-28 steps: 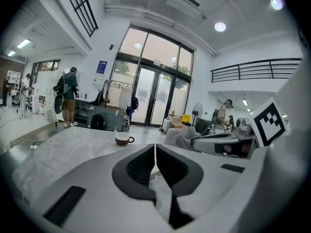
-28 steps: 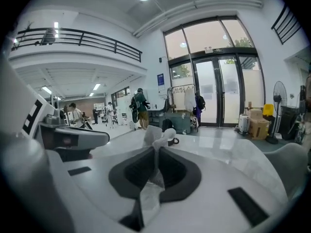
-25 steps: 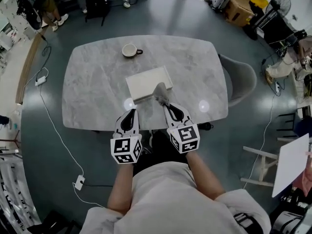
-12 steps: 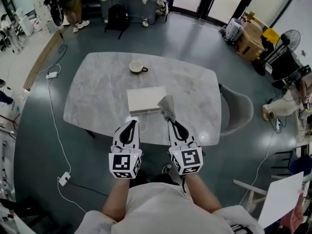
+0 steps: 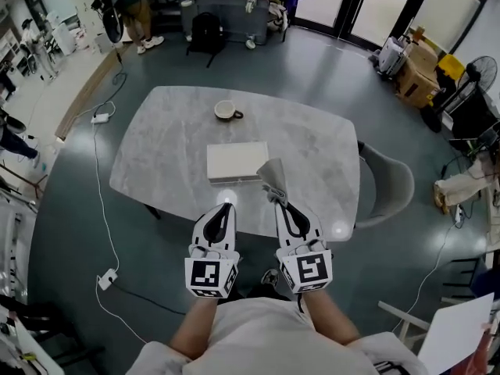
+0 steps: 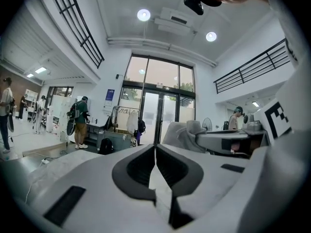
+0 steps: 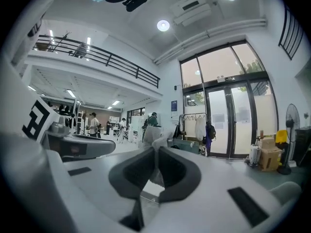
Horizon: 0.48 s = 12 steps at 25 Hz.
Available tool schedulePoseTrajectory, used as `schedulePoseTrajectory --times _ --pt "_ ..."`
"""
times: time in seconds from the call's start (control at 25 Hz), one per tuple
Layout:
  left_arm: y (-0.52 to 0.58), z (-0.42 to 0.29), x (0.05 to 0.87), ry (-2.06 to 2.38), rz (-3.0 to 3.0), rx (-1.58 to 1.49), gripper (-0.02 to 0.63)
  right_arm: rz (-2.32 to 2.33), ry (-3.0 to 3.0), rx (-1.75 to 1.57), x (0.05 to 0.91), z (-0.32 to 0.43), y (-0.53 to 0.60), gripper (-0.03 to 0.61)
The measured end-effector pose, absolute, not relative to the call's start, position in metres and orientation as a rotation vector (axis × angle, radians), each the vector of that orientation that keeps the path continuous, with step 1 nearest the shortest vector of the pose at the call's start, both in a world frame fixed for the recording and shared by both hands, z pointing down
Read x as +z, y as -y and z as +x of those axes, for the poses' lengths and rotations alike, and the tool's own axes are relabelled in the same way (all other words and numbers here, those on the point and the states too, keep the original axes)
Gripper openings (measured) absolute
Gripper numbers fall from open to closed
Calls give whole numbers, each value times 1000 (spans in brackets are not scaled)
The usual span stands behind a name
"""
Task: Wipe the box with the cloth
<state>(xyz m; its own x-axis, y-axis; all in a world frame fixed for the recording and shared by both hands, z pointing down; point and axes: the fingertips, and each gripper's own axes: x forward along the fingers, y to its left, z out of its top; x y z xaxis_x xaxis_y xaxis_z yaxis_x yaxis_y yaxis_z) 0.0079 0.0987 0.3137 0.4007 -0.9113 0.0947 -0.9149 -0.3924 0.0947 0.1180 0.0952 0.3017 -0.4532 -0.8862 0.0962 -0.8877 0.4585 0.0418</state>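
Note:
A flat white box [image 5: 237,162] lies in the middle of the grey marble table [image 5: 156,155]. My right gripper [image 5: 280,201] is shut on a grey cloth [image 5: 273,176], which stands up from its tips just right of the box's near right corner. In the right gripper view the cloth [image 7: 156,139] shows pinched between the closed jaws of my right gripper [image 7: 154,152]. My left gripper [image 5: 225,208] hovers over the table's near edge, short of the box, shut with nothing in it. The left gripper view shows my left gripper [image 6: 155,147] with its jaws meeting, and the cloth [image 6: 192,131] at the right.
A cup [image 5: 227,111] stands on the table's far side. A grey chair [image 5: 391,180] is tucked at the table's right edge. A cable with a power adapter [image 5: 108,278] runs over the floor at the left. People and bags are at the far wall.
Both grippers have drawn back toward me from the box. The cloth has come off the box's near right corner and now hangs beside it. The view has pulled away from the table.

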Motion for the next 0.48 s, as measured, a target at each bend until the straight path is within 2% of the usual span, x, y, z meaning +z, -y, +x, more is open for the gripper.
schedulePoseTrajectory --times 0.48 --pt "-104 -4 294 1727 2523 31 31 1614 2604 22 293 118 -98 41"
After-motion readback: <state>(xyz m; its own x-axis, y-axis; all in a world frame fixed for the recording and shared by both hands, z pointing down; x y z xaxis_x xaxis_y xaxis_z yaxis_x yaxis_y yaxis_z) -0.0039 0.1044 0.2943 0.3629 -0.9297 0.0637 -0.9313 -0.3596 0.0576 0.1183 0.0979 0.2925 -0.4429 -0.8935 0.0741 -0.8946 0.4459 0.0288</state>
